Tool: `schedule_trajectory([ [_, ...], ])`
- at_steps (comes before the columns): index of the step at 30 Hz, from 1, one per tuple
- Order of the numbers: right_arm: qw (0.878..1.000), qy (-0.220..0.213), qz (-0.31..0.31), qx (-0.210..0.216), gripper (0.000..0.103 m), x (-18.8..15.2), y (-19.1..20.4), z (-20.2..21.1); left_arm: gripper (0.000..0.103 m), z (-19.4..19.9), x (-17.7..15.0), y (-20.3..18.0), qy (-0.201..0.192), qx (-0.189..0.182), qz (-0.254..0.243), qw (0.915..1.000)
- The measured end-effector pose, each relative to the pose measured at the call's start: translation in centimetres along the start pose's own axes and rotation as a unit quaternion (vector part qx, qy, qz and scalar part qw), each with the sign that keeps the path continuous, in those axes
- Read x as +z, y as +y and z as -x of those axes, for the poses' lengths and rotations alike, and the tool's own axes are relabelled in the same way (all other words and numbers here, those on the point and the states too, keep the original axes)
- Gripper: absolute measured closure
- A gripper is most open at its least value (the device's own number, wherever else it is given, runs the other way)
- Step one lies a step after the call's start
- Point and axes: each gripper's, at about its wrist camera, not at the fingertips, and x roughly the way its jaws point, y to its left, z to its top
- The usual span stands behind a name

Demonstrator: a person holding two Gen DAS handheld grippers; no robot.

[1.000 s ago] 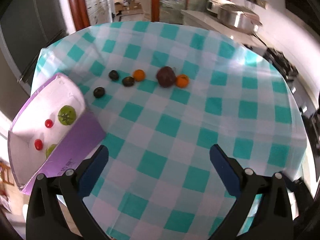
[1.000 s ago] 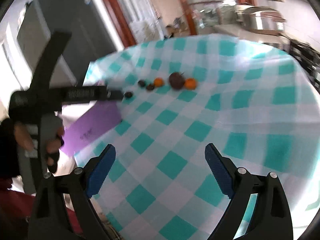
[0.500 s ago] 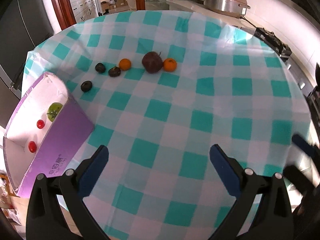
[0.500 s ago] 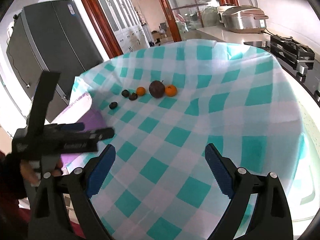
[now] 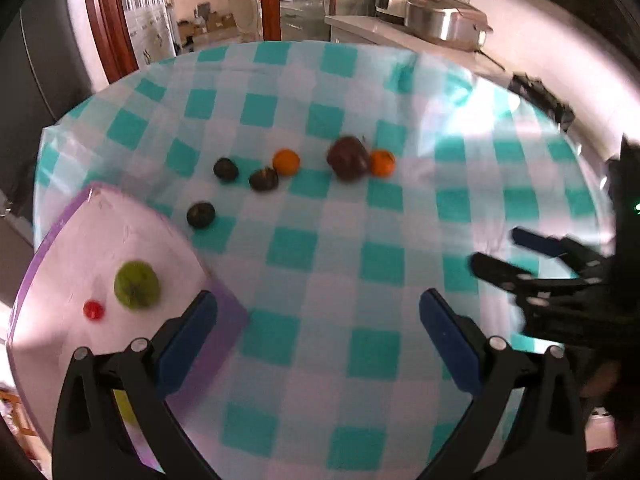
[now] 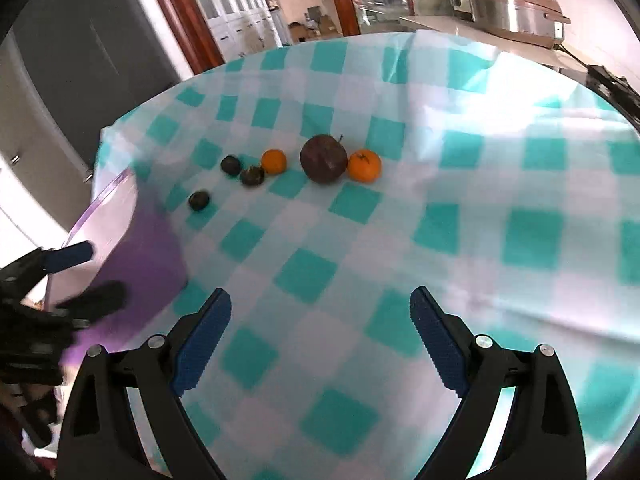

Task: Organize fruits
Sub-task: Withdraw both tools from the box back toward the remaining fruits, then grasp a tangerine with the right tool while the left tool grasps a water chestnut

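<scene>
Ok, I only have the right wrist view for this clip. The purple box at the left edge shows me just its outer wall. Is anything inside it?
Observer: Yes. The left wrist view looks down into the purple box, and a green fruit lies on its white floor.
Operator: Only that one?
Observer: No, a small red fruit lies next to it, not touching it.
Operator: The left claw is a blur on my side. Is it carrying anything?
Observer: No. In its own view the left claw is open, with only tablecloth between its fingers.
</scene>
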Motion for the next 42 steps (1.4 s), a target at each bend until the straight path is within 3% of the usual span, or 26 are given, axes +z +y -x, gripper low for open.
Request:
schedule_trajectory([
  [3,0.999,0.015,-0.028,-0.032,0.015,3.4,0.1,-5.2,0.002,-1.4,3.3,3.8,0.017,-0.006,0.023,0.9996],
  [7,0.996,0.035,0.008,-0.082,0.015,6.9,0.3,-11.4,0.002,-4.1,5.9,7.3,0.045,-0.02,0.036,0.9981],
  [12,0.988,0.056,0.093,-0.112,0.019,9.0,-0.5,-16.4,0.002,-6.9,8.5,8.4,0.079,-0.039,-0.027,0.9958],
  [17,0.985,0.054,0.13,-0.102,0.029,9.3,-1.8,-17.3,0.002,-11.1,12.4,10.4,0.162,-0.079,-0.089,0.9796],
  [21,0.98,0.055,0.158,-0.106,0.031,9.5,-2.7,-18.1,0.002,-14.9,14.5,11.6,0.225,-0.108,-0.191,0.9493],
  [24,0.975,0.058,0.184,-0.109,0.038,9.6,-2.7,-19.0,0.003,-17.1,14.6,11.8,0.264,-0.102,-0.261,0.9231],
  [29,0.971,0.049,0.207,-0.109,0.04,10.2,-2.2,-20.1,0.007,-19.8,13.7,11.0,0.318,-0.115,-0.362,0.8686],
  [31,0.972,0.048,0.205,-0.11,0.04,10.5,-2.2,-20.4,0.011,-21.1,12.5,10.3,0.339,-0.101,-0.407,0.8423],
  [33,0.973,0.046,0.199,-0.108,0.046,10.6,-2.0,-20.5,0.02,-22.3,11.6,9.9,0.354,-0.086,-0.434,0.8241],
  [34,0.973,0.045,0.199,-0.108,0.054,10.6,-1.8,-20.6,0.025,-23.0,11.0,9.6,0.363,-0.08,-0.447,0.8136],
  [39,0.978,0.038,0.164,-0.123,0.057,10.9,-1.3,-21.3,0.027,-25.2,9.7,8.8,0.389,-0.071,-0.49,0.7765],
  [42,0.98,0.038,0.151,-0.128,0.057,11.0,-1.5,-21.5,0.028,-26.0,9.0,9.0,0.393,-0.058,-0.51,0.7634],
])
